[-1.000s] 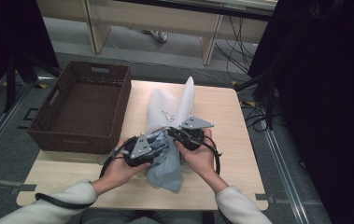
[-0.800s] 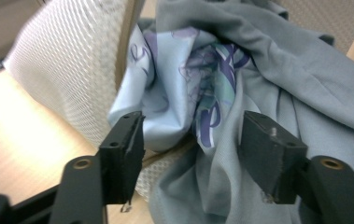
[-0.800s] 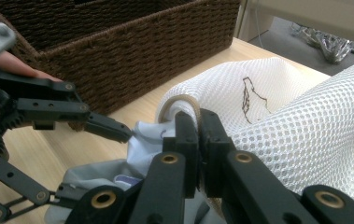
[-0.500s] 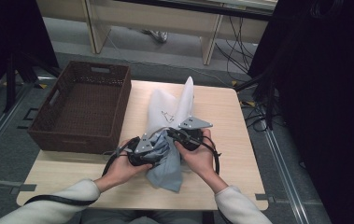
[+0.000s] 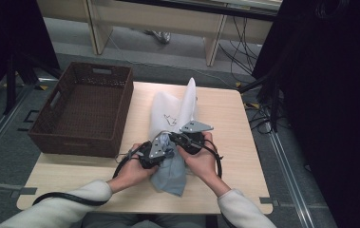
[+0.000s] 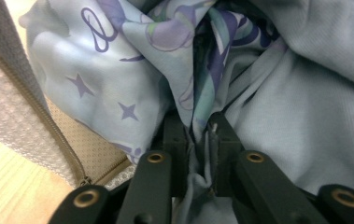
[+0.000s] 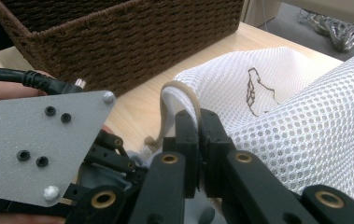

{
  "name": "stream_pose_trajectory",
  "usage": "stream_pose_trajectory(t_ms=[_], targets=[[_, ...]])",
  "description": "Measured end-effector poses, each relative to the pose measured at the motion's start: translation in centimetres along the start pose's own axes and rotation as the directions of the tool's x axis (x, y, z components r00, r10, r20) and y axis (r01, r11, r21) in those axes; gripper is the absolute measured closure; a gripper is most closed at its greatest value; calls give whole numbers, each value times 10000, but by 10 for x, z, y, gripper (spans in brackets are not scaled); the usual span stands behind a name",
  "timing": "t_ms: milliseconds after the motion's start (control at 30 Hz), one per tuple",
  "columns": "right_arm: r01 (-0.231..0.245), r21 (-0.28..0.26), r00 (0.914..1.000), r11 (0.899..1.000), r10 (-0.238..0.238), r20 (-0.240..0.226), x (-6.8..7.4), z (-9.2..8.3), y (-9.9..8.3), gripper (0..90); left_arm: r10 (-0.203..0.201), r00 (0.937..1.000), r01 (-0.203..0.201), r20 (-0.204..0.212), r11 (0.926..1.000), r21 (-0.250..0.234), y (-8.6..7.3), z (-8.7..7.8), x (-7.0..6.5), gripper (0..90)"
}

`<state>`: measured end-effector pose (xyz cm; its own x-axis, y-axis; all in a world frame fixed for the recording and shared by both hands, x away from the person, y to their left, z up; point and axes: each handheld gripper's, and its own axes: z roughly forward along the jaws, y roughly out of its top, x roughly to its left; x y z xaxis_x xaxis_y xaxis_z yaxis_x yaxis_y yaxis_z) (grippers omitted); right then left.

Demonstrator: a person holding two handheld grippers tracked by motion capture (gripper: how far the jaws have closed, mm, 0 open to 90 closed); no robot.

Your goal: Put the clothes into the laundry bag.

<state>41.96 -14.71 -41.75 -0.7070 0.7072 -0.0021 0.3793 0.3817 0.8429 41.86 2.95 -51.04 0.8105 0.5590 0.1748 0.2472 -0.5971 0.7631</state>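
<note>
I see a light wooden table carrying a brown wicker basket at its left edge; just right of the basket lie a white mesh laundry bag and pale blue garment

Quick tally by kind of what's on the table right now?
Baskets: 1, brown wicker basket
Mesh bags: 1, white bag
Garments: 1, light blue garment
Grippers: 2, left gripper, right gripper
Total: 5
</note>
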Motion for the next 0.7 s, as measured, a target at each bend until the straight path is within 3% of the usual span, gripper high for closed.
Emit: stream_pose_trajectory(t_ms=[100, 167, 200, 233, 267, 333, 400, 500, 567, 600, 700], targets=[[-113, -145, 9999, 9998, 115, 92, 0, 1, 0, 884, -417, 9991, 417, -2, 9981, -446, 4, -9, 1, 818], [-45, -40, 10000, 10000, 46, 80, -2, -1, 1, 884, -436, 9990, 434, -33, 9978, -497, 7, -13, 2, 819], [-84, -174, 9999, 9998, 86, 142, -3, -1, 1, 884, -659, 9978, 655, -3, 9923, -1049, 13, -20, 1, 820], [-84, -174, 9999, 9998, 86, 142, -3, -1, 1, 884, -659, 9978, 655, -3, 9923, -1049, 13, -20, 1, 820], [-95, -123, 9999, 9999, 96, 88, -3, -2, 2, 884, -851, 9964, 836, -31, 9850, -1511, 16, -22, -2, 820], [-112, -158, 9998, 9998, 114, 163, -4, -3, 3, 884, -706, 9973, 656, -198, 9797, -1896, 22, -27, -4, 819], [-43, -317, 9998, 9995, 49, 174, -2, -2, 3, 884, -688, 9973, 626, -261, 9794, -1918, 23, -28, -5, 818], [203, -412, 9996, 9989, -194, 207, -2, -2, 5, 884, -847, 9960, 766, -267, 9715, -2242, 27, -25, -7, 818], [194, -331, 9997, 9993, -189, 152, -2, -3, 5, 884, -630, 9974, 533, -347, 9712, -2322, 30, -25, -10, 817], [-123, -290, 9997, 9995, 128, 191, -2, -4, 5, 884, -398, 9982, 286, -447, 9731, -2286, 31, -26, -9, 817], [-166, -435, 9996, 9989, 176, 224, -4, -4, 5, 884, -508, 9977, 394, -444, 9728, -2283, 30, -25, -11, 817]])
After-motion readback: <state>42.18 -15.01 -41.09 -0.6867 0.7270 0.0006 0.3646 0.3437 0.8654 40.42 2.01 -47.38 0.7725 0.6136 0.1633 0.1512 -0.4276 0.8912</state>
